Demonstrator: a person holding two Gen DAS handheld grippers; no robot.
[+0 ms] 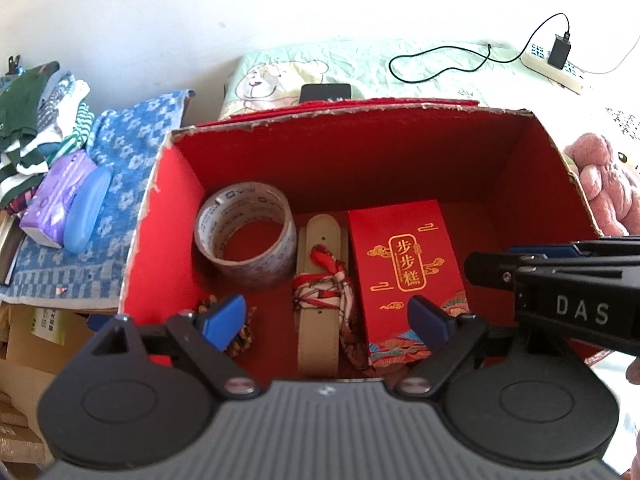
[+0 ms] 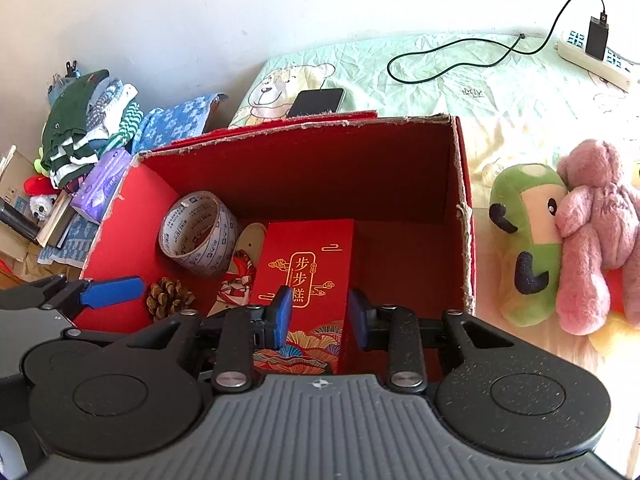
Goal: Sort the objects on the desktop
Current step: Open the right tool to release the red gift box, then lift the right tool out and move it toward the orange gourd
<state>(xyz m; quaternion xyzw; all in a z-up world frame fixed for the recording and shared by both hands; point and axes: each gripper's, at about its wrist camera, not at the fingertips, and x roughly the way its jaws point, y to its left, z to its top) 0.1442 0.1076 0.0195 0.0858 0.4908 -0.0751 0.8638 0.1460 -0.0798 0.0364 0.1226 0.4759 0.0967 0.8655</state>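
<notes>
Inside the box (image 1: 280, 152), tape (image 1: 244, 232) is left of the red packet (image 1: 404, 268), and both the left gripper (image 1: 324, 320) and the right gripper (image 2: 320, 314) hang open above it, holding nothing.

Pine cone (image 1: 240, 332) half hidden behind the left tool's (image 1: 324, 320) blue pad in the left wrist view. Lower end of the beige strap (image 1: 318, 344) and bottom of the small red box (image 1: 404, 272) covered by the tool body. Right tool (image 1: 560, 280) cut off by the right edge there. Fine print on the tape roll (image 2: 198, 234) too small to read. Pink plush toy (image 2: 600, 232) cropped at the right edge. Clothes pile (image 2: 90, 132) jumbled, single garments impossible to tell apart.
</notes>
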